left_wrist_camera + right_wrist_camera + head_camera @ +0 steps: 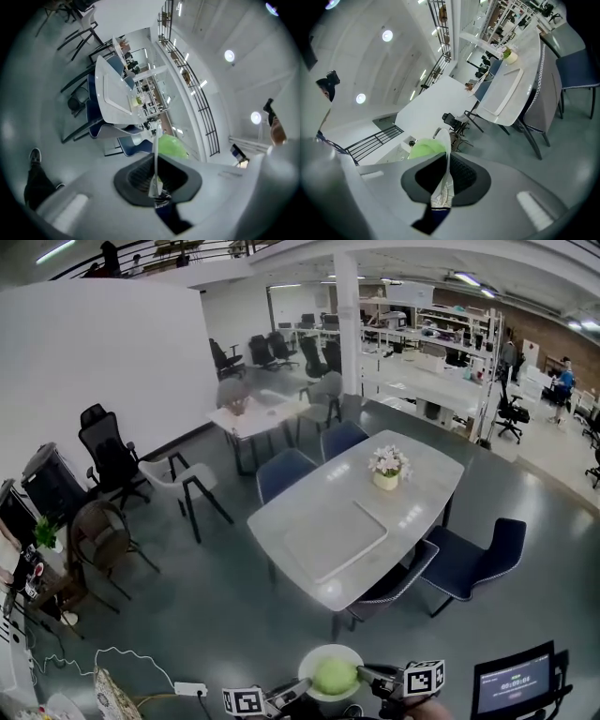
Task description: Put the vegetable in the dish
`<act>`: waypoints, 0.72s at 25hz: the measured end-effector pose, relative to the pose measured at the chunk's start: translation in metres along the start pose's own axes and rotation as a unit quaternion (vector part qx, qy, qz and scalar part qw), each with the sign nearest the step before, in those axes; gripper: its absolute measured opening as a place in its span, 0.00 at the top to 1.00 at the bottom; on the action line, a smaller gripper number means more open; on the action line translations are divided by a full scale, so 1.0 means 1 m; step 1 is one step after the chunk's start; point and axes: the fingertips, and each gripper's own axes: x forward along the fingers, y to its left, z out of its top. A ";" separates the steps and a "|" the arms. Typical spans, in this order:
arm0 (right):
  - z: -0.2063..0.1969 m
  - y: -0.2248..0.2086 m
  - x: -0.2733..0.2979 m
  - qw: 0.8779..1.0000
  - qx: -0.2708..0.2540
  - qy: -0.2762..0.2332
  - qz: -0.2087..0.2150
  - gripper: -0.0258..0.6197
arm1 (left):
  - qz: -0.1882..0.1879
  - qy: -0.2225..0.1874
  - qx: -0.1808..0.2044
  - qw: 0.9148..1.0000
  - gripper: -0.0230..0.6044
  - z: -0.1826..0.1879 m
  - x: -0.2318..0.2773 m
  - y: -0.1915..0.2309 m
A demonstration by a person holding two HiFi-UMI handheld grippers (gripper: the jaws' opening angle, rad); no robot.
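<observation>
We see our left gripper (292,691) and right gripper (371,675) each clamped tight on the thin rim of the white dish (322,653), one at either side, holding it up between them above the grey floor (234,615). The round green vegetable (335,676) lies in the white dish, just beyond each gripper's jaw tips and between the two. Well ahead of both grippers stands a pale table (319,540) with a flower pot (386,480) on it and dark blue chairs (469,559) around it.
</observation>
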 end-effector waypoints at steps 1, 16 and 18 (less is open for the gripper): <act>0.010 -0.004 0.005 1.000 0.000 -0.004 -0.002 0.92 | -0.002 0.004 0.003 1.000 0.94 0.012 0.007 0.004; 0.126 -0.032 0.146 0.996 0.011 -0.070 -0.056 0.92 | -0.041 0.081 0.014 0.996 0.94 0.209 0.022 0.067; 0.130 -0.030 0.160 0.995 0.015 -0.073 -0.065 0.92 | -0.045 0.089 0.008 0.995 0.95 0.222 0.017 0.071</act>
